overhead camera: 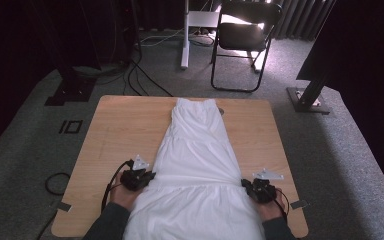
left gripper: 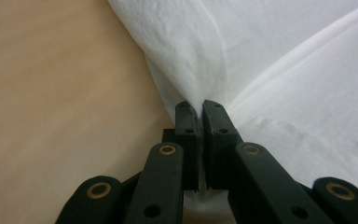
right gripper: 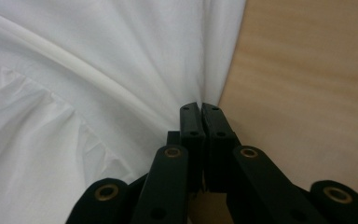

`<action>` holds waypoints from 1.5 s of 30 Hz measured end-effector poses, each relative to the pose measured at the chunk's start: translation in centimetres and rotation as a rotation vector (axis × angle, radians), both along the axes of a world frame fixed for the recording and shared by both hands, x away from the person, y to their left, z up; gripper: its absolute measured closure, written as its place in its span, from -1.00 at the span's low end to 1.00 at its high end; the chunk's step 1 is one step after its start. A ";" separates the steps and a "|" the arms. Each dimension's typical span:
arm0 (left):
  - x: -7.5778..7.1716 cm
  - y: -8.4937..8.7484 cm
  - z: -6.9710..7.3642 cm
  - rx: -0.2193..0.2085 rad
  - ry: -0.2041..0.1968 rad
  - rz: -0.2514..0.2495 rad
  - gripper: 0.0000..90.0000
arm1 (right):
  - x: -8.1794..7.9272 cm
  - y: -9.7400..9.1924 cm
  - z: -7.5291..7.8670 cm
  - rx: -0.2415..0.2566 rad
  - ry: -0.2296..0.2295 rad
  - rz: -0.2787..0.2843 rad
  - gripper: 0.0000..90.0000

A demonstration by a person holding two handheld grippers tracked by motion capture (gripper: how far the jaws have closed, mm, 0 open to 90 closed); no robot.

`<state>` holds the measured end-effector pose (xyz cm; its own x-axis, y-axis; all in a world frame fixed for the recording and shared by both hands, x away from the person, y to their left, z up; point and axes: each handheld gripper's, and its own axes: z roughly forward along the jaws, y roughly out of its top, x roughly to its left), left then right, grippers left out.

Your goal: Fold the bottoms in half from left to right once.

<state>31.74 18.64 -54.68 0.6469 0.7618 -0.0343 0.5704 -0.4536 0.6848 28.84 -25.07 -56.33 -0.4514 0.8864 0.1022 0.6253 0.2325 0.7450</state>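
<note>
A wooden tabletop point(overhead camera: 110, 130) is seen from the high view, standing on grey carpet, with a black folding chair point(overhead camera: 245, 35) placed well beyond its far edge. A long white garment point(overhead camera: 197, 150) is laid lengthwise down the middle of the tabletop, its narrow end toward the far edge and its wide gathered part spread toward the near edge, where it hangs over. A seam is run across the cloth at the level of both hands, and gathers are seen below it.

The left tongs point(overhead camera: 147, 177) are held at the garment's left edge, just at that seam, by a hand point(overhead camera: 122, 195) entering from below. In the left gripper view the left tongs point(left gripper: 201, 106) are pressed together on a pinch of white cloth, which is drawn into folds at the tips, with bare wood beside it.

The right tongs point(overhead camera: 245, 184) are held at the opposite edge of the garment. In the right gripper view the right tongs point(right gripper: 200, 107) are likewise clamped on the cloth edge, beside bare wood.
</note>
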 end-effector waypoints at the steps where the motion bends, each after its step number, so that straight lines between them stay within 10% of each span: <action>1: -0.6 0.0 -0.1 0.004 0.000 -0.006 0.91 | -0.8 0.0 -0.1 0.000 -0.005 0.003 0.96; 6: -2.0 -0.3 -0.3 0.017 -0.027 -0.011 0.90 | -2.3 0.0 0.0 0.021 0.015 0.003 0.90; 10: -1.9 0.0 -0.4 -0.004 -0.025 0.002 0.79 | -1.0 -0.5 1.0 0.041 -0.028 0.014 0.35; 16: -1.8 0.1 -0.7 -0.028 -0.031 0.009 0.73 | 4.6 1.4 4.2 0.038 -0.098 0.098 0.20; 22: -2.0 0.3 -0.9 -0.048 -0.046 0.015 0.71 | 11.5 5.0 3.8 0.030 -0.038 0.137 0.24; 28: -2.2 0.2 -1.0 -0.046 -0.063 0.026 0.62 | 15.1 7.4 2.2 -0.016 0.010 0.172 0.28; 32: -2.4 0.1 -1.0 -0.037 -0.074 0.036 0.54 | 14.7 8.1 2.2 -0.105 -0.031 0.193 0.93; 38: -2.7 0.1 -1.1 -0.034 -0.080 0.040 0.48 | 14.0 4.9 5.5 -0.135 -0.184 0.005 0.97; 45: -2.5 0.2 -0.9 -0.040 -0.055 0.026 0.37 | 14.8 3.2 1.6 -0.092 -0.059 -0.011 0.93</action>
<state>29.26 18.86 -55.60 0.6286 0.7771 -0.0301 0.5425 -0.4104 0.7330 43.67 -21.88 -54.71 -0.4448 0.8956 -0.0065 0.5841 0.2956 0.7559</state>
